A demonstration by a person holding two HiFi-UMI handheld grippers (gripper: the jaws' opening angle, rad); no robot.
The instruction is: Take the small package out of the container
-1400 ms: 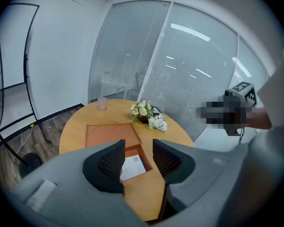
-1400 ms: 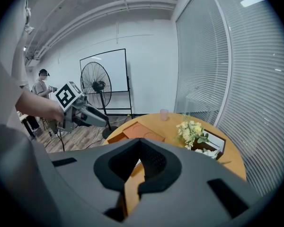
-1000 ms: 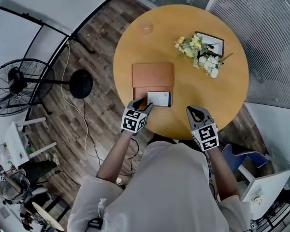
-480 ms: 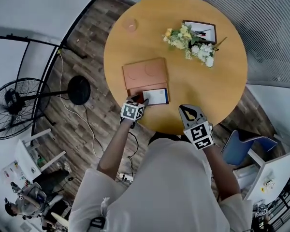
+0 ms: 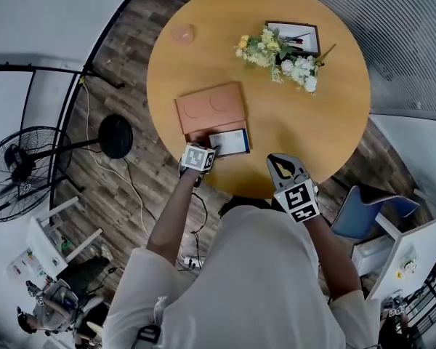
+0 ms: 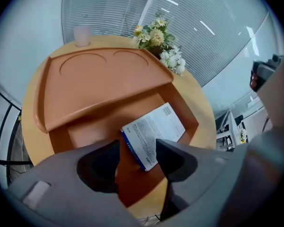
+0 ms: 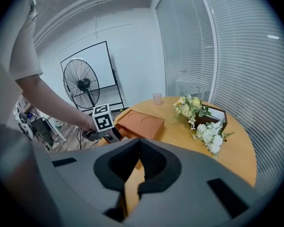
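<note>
the small package (image 6: 154, 132) lies flat in the open front tray of the orange container (image 6: 99, 79) — thin, light, stiffish card by the look, so i'd pinch its blue near edge, not the broad face. left tongs (image 6: 137, 148) point steeply down, jaws just been opening, now wide with that edge between them, not clamped on it; right tongs (image 7: 138, 143) hang closed, empty, by the desk's (image 5: 305, 122) near rim.

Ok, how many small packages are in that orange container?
1: the small package lies flat in the open front part of the orange container; more may be hidden under its lid.
</note>
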